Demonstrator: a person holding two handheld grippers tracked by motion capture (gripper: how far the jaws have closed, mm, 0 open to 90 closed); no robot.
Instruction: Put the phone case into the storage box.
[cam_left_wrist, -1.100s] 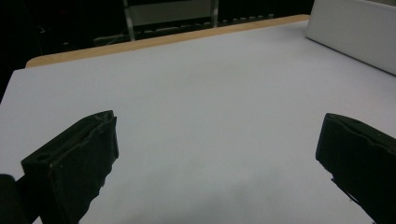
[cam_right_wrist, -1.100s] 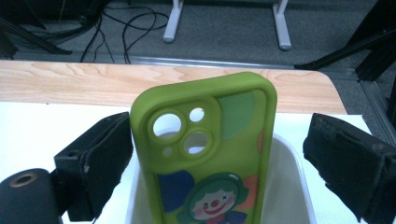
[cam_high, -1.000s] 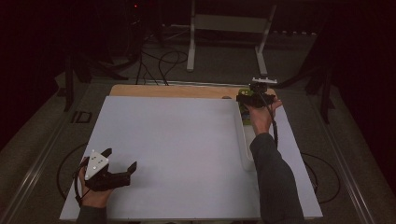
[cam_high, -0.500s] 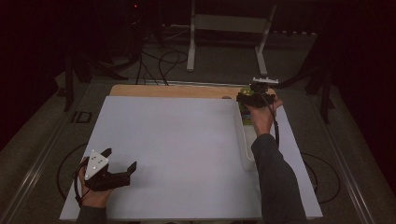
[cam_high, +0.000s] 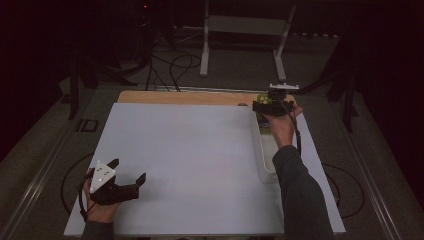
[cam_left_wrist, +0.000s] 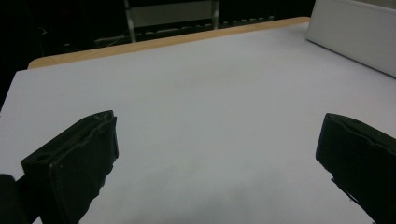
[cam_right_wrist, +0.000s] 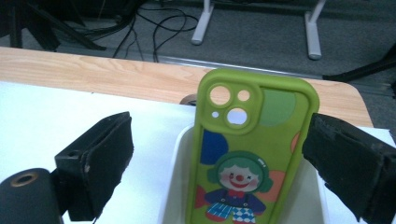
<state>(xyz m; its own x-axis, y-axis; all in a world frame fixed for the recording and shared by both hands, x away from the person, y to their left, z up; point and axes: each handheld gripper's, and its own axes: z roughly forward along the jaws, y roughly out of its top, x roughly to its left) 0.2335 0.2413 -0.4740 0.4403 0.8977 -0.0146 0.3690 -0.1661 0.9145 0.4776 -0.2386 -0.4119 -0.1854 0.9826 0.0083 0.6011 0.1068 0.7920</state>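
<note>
Right gripper (cam_right_wrist: 217, 154) is at the desk's far right corner, over the far end of a white tray (cam_high: 263, 160) that runs along the right edge. Its jaws stand apart, one on each side of a green phone case (cam_right_wrist: 250, 154); the right jaw looks close to the case's edge, but contact cannot be confirmed. The case stands upright in the tray's far end, clown print and camera holes facing the gripper.

Left gripper (cam_high: 125, 182) rests near the desk's near left corner, jaws wide apart, holding nothing.

Judgement: the step in hand is the approach to grasp the case. The next move calls for closing squarely on its two long edges, then lifting straight up, clear of the tray wall.
</note>
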